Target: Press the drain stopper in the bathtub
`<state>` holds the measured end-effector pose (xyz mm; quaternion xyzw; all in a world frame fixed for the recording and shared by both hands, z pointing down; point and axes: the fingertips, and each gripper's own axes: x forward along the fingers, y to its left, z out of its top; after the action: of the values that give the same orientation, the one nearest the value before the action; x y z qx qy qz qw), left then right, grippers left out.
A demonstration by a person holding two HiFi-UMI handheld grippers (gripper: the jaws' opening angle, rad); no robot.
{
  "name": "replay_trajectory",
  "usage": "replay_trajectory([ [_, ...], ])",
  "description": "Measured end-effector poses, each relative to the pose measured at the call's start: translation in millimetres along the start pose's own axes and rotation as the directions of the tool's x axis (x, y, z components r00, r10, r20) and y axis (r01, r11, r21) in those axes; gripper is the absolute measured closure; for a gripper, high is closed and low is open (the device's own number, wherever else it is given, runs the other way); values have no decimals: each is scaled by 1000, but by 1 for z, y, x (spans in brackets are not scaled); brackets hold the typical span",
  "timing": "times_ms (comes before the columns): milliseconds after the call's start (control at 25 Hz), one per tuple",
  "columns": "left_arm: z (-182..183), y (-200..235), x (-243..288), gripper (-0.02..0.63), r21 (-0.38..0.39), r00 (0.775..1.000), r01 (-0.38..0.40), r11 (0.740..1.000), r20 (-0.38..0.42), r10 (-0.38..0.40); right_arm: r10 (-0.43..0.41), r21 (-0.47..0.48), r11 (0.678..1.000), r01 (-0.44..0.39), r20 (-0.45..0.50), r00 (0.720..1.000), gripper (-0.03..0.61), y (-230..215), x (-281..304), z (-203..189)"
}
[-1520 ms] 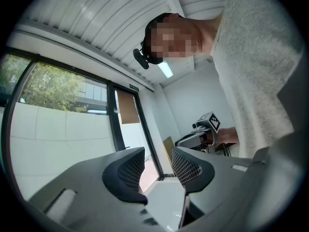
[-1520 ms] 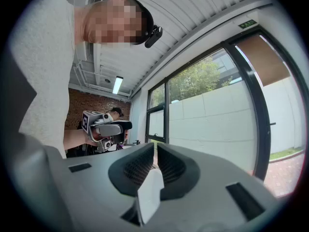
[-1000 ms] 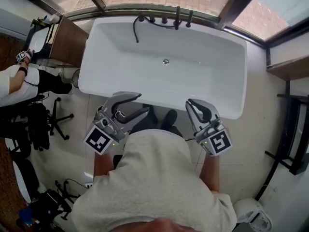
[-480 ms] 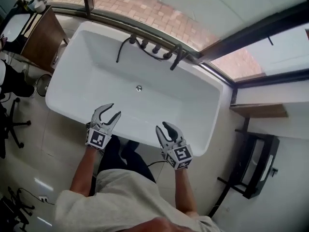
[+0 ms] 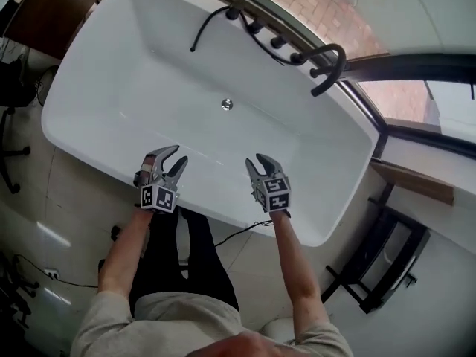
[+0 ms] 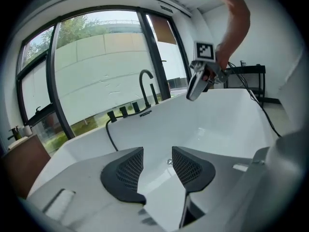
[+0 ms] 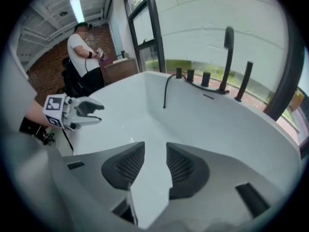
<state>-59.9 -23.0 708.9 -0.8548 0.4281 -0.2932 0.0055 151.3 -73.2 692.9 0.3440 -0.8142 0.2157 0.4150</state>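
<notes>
The small round chrome drain stopper (image 5: pixel 227 104) sits in the floor of the white bathtub (image 5: pixel 82 141). Both grippers hover over the tub's near rim, well short of the stopper. My left gripper (image 5: pixel 178 155) is open and empty; in the left gripper view the stopper (image 6: pixel 169 162) shows low between its spread jaws (image 6: pixel 157 151). My right gripper (image 5: pixel 255 161) is opening, with nothing between its jaws (image 7: pixel 155 146). Each gripper also appears in the other's view: the right gripper (image 6: pixel 195 88) and the left gripper (image 7: pixel 89 112).
A black curved faucet (image 5: pixel 327 58) with knobs and a hose (image 5: pixel 208 24) line the tub's far rim by the window. A wooden cabinet (image 5: pixel 44 13) stands at the left, a black rack (image 5: pixel 379 274) at the right. A person (image 7: pixel 84 52) stands past the tub's left end.
The head has tipped forward over the tub, and both grippers have reached out from the body to the tub's near rim. The right gripper's jaws have spread from nearly shut.
</notes>
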Motion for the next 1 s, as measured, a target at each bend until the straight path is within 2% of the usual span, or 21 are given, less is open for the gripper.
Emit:
replay_trajectory([
  [120,-22,-8,9,439,-4,1000,-9,1000,-28,9,1,-39,999,-4,-65,998,438,-29,75,-20],
  [240,-31,-16,11,505,2,997,21,1000,-77,-20,30,-37,999,-35,-140,990,455,-47,147,-57],
  [400,-16,-4,26,560,73,998,-68,995,-10,69,35,-41,998,-46,-238,971,465,-83,237,-106],
  [440,-15,-5,28,561,98,996,-93,991,8,93,25,-39,999,-36,-255,966,505,-92,253,-117],
  [480,-15,-7,28,589,121,994,-110,987,20,108,15,-37,999,-25,-267,964,511,-99,266,-124],
  [680,-10,-14,19,612,184,987,-154,971,72,143,-33,-36,999,25,-255,966,531,-128,324,-135],
  [880,-7,-28,19,612,228,993,-111,967,67,98,-62,-31,998,55,-285,957,554,-136,386,-155],
  [1000,-3,-30,13,612,237,993,-110,965,70,96,-45,-47,998,35,-237,970,555,-122,421,-137],
])
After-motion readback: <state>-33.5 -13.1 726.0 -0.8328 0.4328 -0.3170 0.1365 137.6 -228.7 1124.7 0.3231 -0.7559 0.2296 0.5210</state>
